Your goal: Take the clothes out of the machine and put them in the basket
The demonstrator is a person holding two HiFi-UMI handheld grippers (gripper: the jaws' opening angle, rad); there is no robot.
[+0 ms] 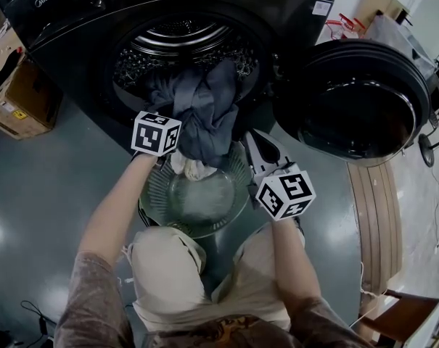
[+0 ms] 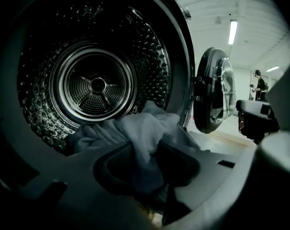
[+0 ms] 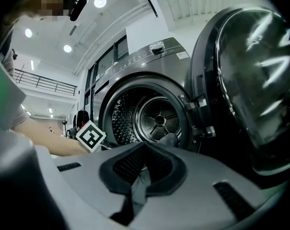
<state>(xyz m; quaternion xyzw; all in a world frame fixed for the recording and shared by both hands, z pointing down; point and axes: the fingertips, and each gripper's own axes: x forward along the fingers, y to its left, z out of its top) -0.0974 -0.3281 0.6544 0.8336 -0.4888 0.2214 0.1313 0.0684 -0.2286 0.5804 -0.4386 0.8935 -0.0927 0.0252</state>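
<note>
Two tongs in play: my left tongs (image 2: 145, 153) are clamped on the grey garment (image 1: 204, 114) spilling from the drum (image 1: 183, 35), my right tongs (image 3: 144, 150) sit pinched together beside the basket (image 1: 155, 198), so I'd drag it near and down, releasing only above the basket.

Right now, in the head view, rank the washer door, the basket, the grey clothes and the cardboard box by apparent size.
1. washer door, clearly largest
2. basket and grey clothes, about alike
3. cardboard box, smallest, though cut off by the frame edge
</note>
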